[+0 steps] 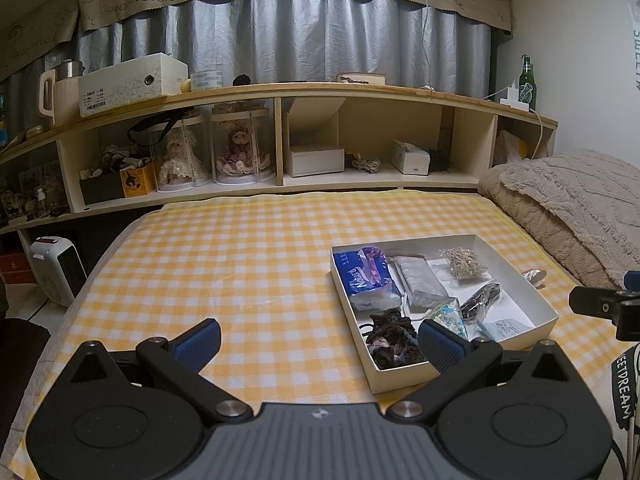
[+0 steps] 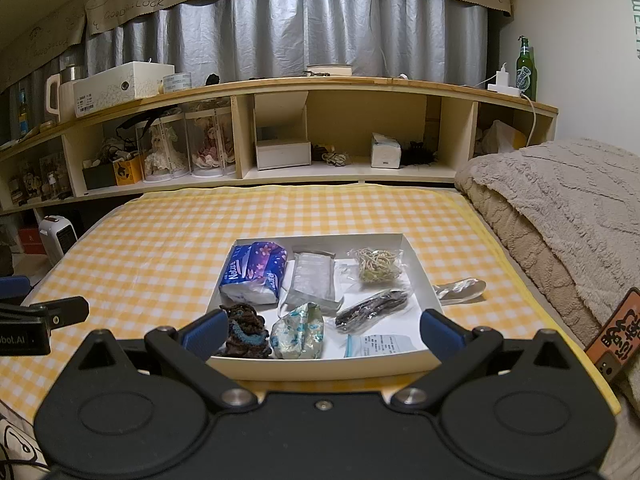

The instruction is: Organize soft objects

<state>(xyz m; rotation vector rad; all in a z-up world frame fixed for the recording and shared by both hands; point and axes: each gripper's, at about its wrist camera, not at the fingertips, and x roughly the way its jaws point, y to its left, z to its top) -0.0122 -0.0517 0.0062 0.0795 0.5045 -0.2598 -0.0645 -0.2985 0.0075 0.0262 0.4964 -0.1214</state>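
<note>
A shallow white box (image 2: 420, 276) (image 1: 540, 300) lies on the yellow checked bedsheet (image 1: 240, 264). Inside are a blue tissue pack (image 2: 256, 270) (image 1: 368, 276), a clear-wrapped grey pack (image 2: 314, 278) (image 1: 422, 278), a bag of pale bands (image 2: 376, 266) (image 1: 466, 262), a bagged dark item (image 2: 374, 306) (image 1: 482, 296), a crinkled floral packet (image 2: 298, 332) (image 1: 452, 312), a dark knitted piece (image 2: 244, 330) (image 1: 394, 338) and a small paper sachet (image 2: 380, 344). My right gripper (image 2: 322, 334) stands open at the box's near edge. My left gripper (image 1: 320, 340) is open, left of the box.
A beige fleece blanket (image 2: 560, 216) is heaped at the right. A clear plastic wrapper (image 2: 460, 290) lies just outside the box. A wooden shelf (image 2: 320, 84) with dolls, boxes and a green bottle (image 2: 526, 68) runs behind the bed. A small heater (image 1: 60, 268) stands on the floor left.
</note>
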